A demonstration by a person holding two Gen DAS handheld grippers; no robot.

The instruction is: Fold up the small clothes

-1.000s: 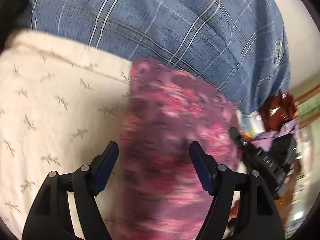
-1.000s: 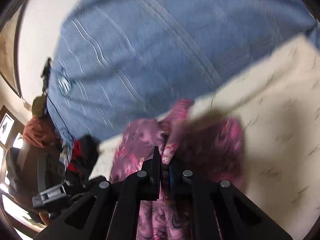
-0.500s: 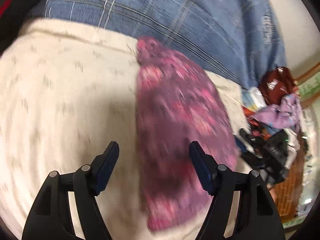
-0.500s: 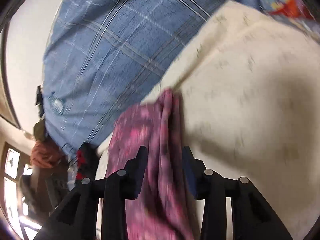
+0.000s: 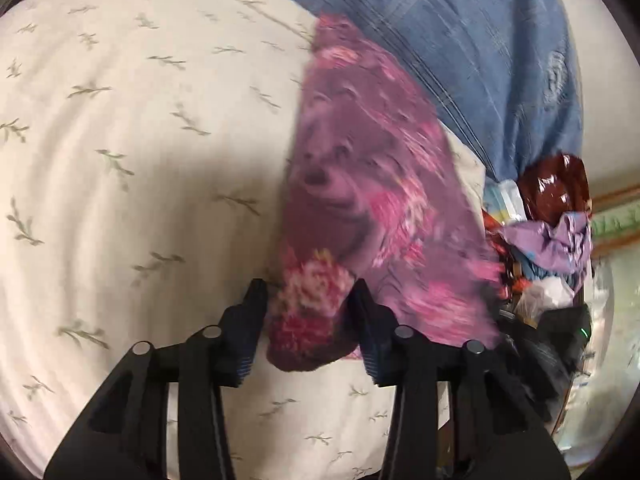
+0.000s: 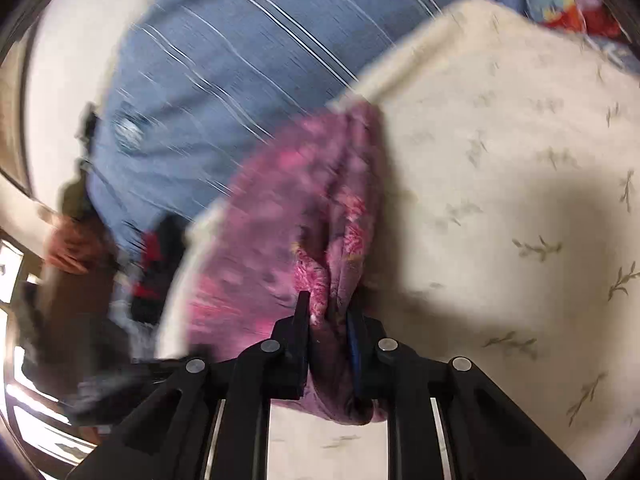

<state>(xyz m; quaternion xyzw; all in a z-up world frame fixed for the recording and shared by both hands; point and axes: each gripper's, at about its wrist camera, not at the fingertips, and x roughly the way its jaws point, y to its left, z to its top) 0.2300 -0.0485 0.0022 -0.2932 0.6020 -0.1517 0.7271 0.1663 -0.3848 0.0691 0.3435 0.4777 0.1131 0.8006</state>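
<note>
Item: purple floral garment [image 5: 360, 184], small, pink and red flower print, blurred in both views. Location: on a cream bedsheet [image 5: 140, 160] printed with small grey-green sprigs; in the left wrist view it runs from upper centre down to lower centre of the frame, its near end lying between the jaws. In the right wrist view it stretches from centre frame down to the bottom centre, bunched into lengthwise folds. Left gripper [image 5: 308, 320]: black, bottom centre of its frame, jaws closing around the garment's near end; the right pad meets the cloth, while a narrow gap shows beside the left pad, so no firm pinch yet. Right gripper [image 6: 328, 320]: black, bottom centre of its frame, jaws closing and nearly together, with a gathered fold of the garment pinched between the pads and hanging out below them. Blue plaid cloth [image 5: 460, 40]: a large spread with pale lines, upper right of the left wrist view and upper left of the right wrist view, bordering the sheet's far edge. Pile of mixed clothes [image 5: 552, 232]: red, lilac and black pieces, right edge of the left wrist view, beyond the sheet.
</note>
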